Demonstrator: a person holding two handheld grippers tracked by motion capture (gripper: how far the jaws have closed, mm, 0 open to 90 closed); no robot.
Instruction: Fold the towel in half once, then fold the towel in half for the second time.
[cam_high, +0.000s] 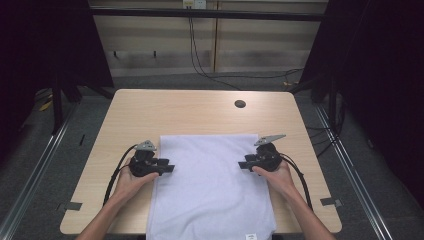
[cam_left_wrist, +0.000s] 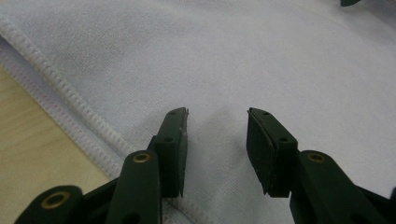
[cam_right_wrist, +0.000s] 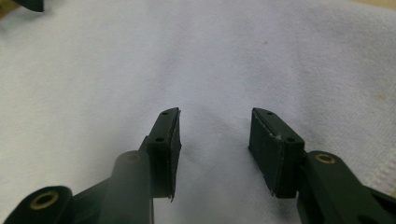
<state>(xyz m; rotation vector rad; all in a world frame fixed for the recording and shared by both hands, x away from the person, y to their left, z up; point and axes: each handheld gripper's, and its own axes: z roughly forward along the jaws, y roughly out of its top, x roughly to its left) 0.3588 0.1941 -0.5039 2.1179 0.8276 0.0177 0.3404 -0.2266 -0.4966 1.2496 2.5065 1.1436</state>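
Observation:
A pale lilac towel (cam_high: 210, 185) lies flat on the wooden table (cam_high: 190, 110), reaching over the near edge. My left gripper (cam_high: 169, 168) rests at the towel's left edge, pointing right, its jaws open over the cloth (cam_left_wrist: 233, 60) just inside the stitched hem (cam_left_wrist: 70, 98). My right gripper (cam_high: 242, 165) sits at the towel's right edge, pointing left, jaws open above the fabric (cam_right_wrist: 187, 56). Nothing lies between either pair of jaws; left gripper (cam_left_wrist: 217, 122) and right gripper (cam_right_wrist: 215, 120) each show cloth in the gap.
A round cable hole (cam_high: 240, 104) sits in the table's far right part. A small white label (cam_high: 251, 236) marks the towel's near edge. Bits of grey tape (cam_high: 331, 202) stick to the table's near corners. Dark curtains and metal rails flank the table.

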